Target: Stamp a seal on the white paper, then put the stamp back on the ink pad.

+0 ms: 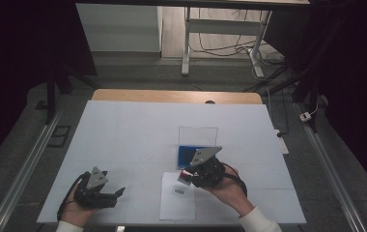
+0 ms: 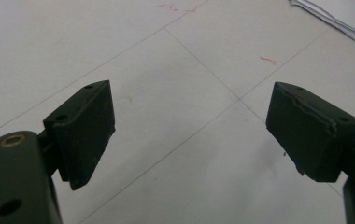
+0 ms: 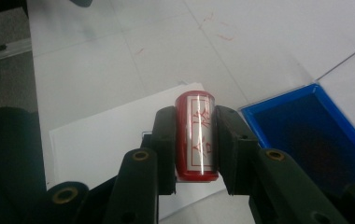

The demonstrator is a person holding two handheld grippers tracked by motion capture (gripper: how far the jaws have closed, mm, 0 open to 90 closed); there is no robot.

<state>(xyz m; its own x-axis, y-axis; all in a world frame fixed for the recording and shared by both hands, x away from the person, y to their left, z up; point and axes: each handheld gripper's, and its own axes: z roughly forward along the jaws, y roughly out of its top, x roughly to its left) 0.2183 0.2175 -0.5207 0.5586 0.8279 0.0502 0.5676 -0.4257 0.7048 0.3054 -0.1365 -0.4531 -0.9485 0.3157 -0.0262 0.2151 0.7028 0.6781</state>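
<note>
The left gripper (image 1: pixel 116 195) rests near the front left corner of the table (image 1: pixel 123 125), jaws spread wide with nothing between them; its pads (image 2: pixel 84 130) are flat, matte black blocks, one with a ragged edge. Keep it parked there, clear of the work.

The sheet of paper (image 1: pixel 176 200) lies flat at the front edge of the table, near the middle, bearing a small printed mark (image 1: pixel 178 191). The right gripper (image 1: pixel 187 176) hangs just above the sheet's far end, clamped on a red stamp (image 3: pixel 198 135): a glossy cylinder with a white panel of red characters, held across its sides.

The step appears to be stamping. Keep the stamp's axis square to the paper, press straight down without sliding, and lift vertically to avoid smearing.

The blue ink pad tray (image 1: pixel 185 153) sits just behind the sheet, a shallow rectangular box with its clear lid (image 1: pixel 198 134) standing open.
</note>
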